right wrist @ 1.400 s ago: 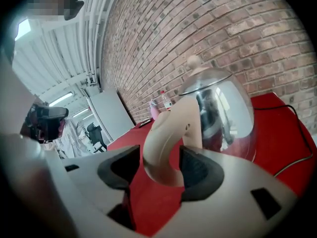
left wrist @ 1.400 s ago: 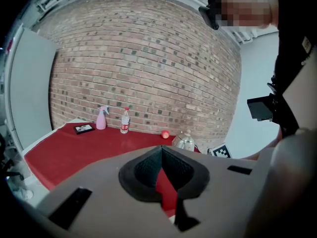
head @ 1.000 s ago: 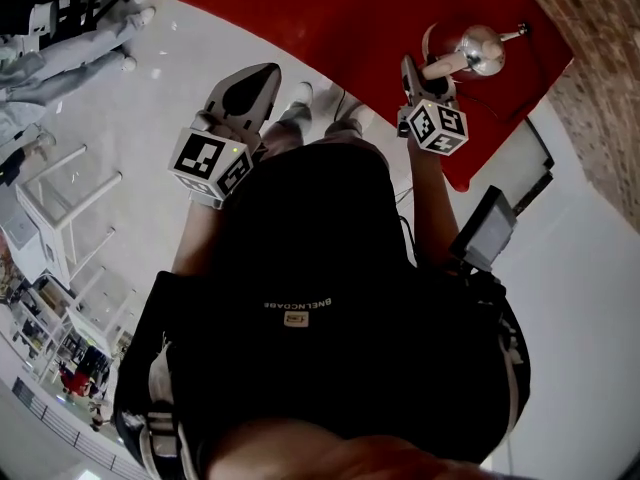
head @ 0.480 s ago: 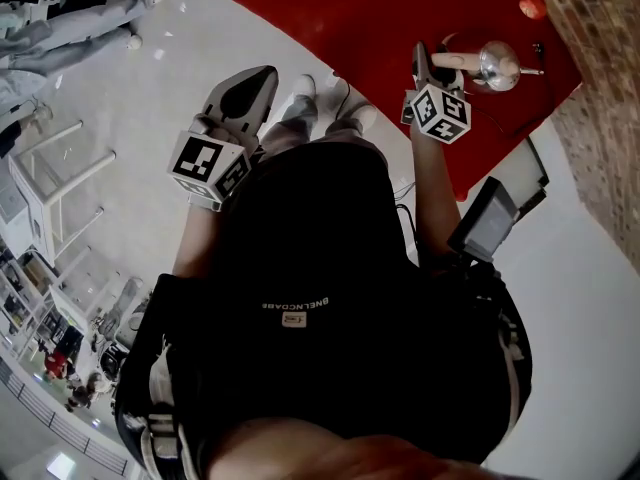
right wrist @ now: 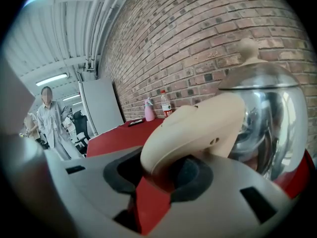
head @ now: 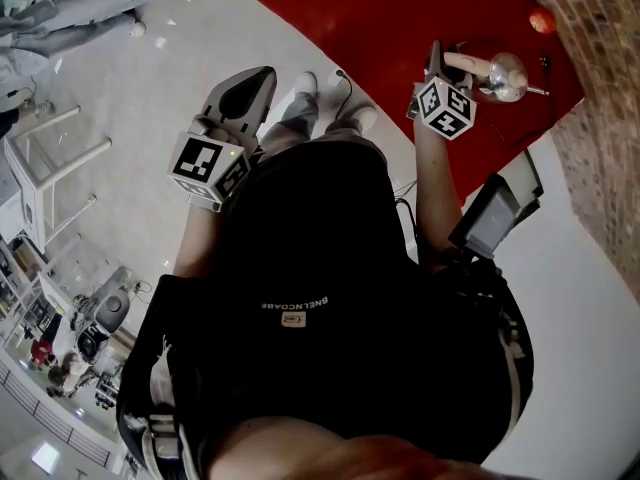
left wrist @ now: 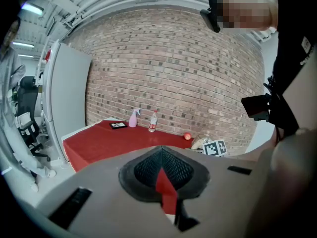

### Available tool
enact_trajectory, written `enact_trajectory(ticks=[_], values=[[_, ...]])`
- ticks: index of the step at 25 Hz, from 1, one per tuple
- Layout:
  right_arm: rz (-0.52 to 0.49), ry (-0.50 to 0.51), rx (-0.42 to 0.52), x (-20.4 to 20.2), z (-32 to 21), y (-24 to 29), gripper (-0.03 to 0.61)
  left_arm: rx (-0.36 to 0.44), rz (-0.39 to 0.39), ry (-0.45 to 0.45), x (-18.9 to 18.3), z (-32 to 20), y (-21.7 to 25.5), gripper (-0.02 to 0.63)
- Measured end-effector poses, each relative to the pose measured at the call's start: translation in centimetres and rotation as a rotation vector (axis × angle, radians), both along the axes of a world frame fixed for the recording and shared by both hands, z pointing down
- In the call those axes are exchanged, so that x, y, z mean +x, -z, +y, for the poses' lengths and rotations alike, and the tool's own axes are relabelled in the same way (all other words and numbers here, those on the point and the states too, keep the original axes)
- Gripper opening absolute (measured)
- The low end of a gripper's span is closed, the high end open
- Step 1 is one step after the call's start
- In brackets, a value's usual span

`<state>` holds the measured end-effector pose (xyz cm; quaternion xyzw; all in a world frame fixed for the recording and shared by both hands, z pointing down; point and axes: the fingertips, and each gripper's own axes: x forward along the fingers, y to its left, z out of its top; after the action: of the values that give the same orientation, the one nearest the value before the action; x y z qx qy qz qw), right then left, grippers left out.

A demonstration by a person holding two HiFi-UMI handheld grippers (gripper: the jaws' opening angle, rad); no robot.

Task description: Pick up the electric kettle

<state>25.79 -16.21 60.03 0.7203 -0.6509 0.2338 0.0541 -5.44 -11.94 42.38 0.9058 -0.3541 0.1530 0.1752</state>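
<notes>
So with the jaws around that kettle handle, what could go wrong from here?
The jaws of the right gripper have just been closing round the cream handle, which is smooth and rounded, so it might slip. The shiny electric kettle sits off to one side of the grip, so it may tip when lifted, and its lid could come loose. The brick wall looks close behind, so a swing might knock it.

Brick wall (left wrist: 173, 68) at back. Pale grey floor (head: 150, 98). Red-covered desk (head: 380, 18). White partition (left wrist: 67, 93). Ceiling strip light (right wrist: 52, 78) lit.
</notes>
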Motion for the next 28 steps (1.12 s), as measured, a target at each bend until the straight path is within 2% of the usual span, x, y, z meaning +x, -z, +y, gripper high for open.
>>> enact_trajectory(ticks=[8, 17, 23, 28], values=[[0.04, -0.041, -0.005, 0.3, -0.6, 0.2, 0.132, 0.002, 0.0, 0.022, -1.1, 0.6, 0.0, 0.006], [0.101, -0.042, -0.031, 0.2, -1.1, 0.4, 0.133, 0.007, 0.004, 0.047, -2.1, 0.7, 0.3, 0.005], [0.141, 0.014, -0.025, -1.0, -1.7, 1.1, 0.133, -0.004, 0.011, 0.062, -2.5, 1.0, 0.0, 0.005], [0.147, 0.099, 0.006, -3.4, -3.0, 2.4, 0.133, 0.01, 0.012, 0.074, -3.1, 1.1, 0.2, 0.005]])
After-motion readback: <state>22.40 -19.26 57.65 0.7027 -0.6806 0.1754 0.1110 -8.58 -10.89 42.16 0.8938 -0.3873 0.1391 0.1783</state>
